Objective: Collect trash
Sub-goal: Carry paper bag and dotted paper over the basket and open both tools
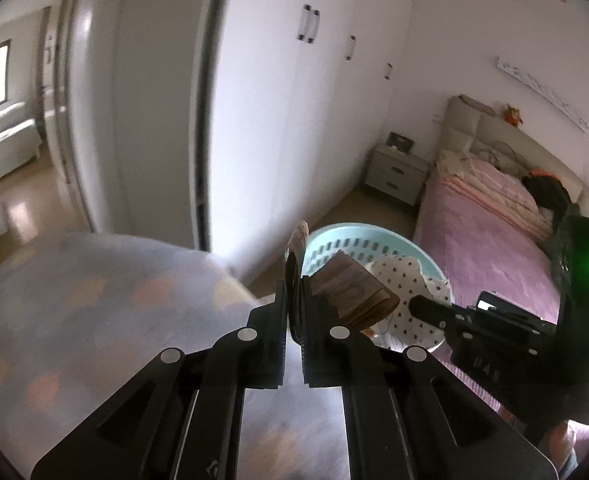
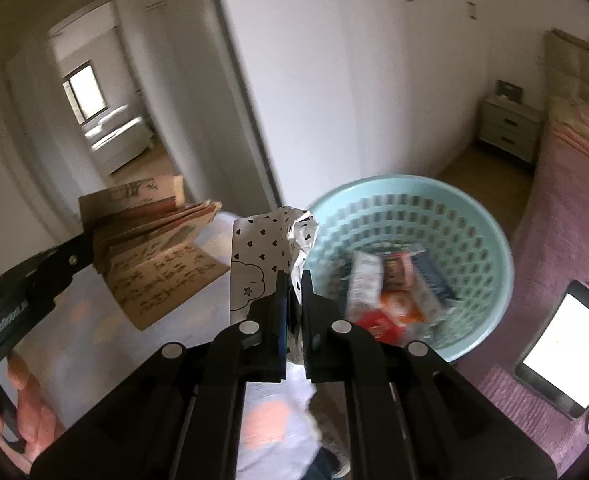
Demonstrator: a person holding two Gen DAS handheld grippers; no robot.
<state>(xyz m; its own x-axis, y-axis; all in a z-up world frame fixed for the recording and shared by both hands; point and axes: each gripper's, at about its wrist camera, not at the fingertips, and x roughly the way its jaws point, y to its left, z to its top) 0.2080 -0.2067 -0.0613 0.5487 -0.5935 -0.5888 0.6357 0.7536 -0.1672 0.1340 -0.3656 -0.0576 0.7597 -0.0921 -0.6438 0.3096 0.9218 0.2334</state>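
Observation:
My left gripper (image 1: 293,280) is shut on a folded brown paper with dark writing (image 1: 354,292), held in the air beside the basket; the paper also shows at the left of the right wrist view (image 2: 154,256). My right gripper (image 2: 293,276) is shut on a white crumpled paper with black hearts (image 2: 266,248), held just left of a light blue perforated basket (image 2: 474,232). The basket holds several cartons and wrappers (image 2: 390,296). In the left wrist view the basket (image 1: 334,240) sits behind the brown paper, and the right gripper (image 1: 426,308) holds the heart paper (image 1: 406,280) over it.
A bed with a pink-purple cover (image 1: 482,256) lies to the right, with a lit tablet (image 2: 566,344) on it. A grey nightstand (image 1: 398,172) stands by white wardrobe doors (image 1: 294,120). A pale patterned blanket (image 1: 94,312) lies below left. An open doorway (image 2: 106,116) is at the left.

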